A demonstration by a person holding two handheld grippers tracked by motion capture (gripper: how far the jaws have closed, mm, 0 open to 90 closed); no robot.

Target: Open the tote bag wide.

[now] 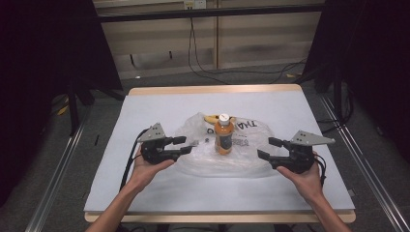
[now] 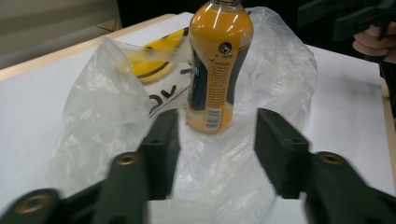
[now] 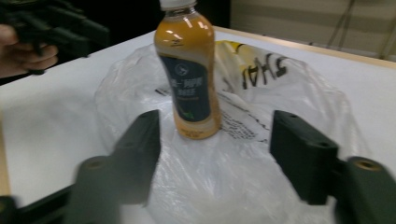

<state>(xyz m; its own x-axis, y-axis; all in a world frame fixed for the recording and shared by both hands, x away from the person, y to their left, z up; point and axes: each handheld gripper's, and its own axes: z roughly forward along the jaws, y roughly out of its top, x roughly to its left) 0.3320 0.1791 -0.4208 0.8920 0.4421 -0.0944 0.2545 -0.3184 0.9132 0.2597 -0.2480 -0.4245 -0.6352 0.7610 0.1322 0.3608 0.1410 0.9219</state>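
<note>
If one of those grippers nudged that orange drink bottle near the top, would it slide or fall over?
Probably tip. The bottle is tall and narrow, standing upright on a small base. It rests on a crinkled plastic bag, likely a soft, slippery footing. It looks nearly full, so it may feel heavy for its size and could roll once down.

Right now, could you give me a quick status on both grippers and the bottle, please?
Left gripper open, empty. Right gripper open, empty. Orange juice bottle upright on clear plastic bag, between grippers, untouched. Nothing in the way.
</note>
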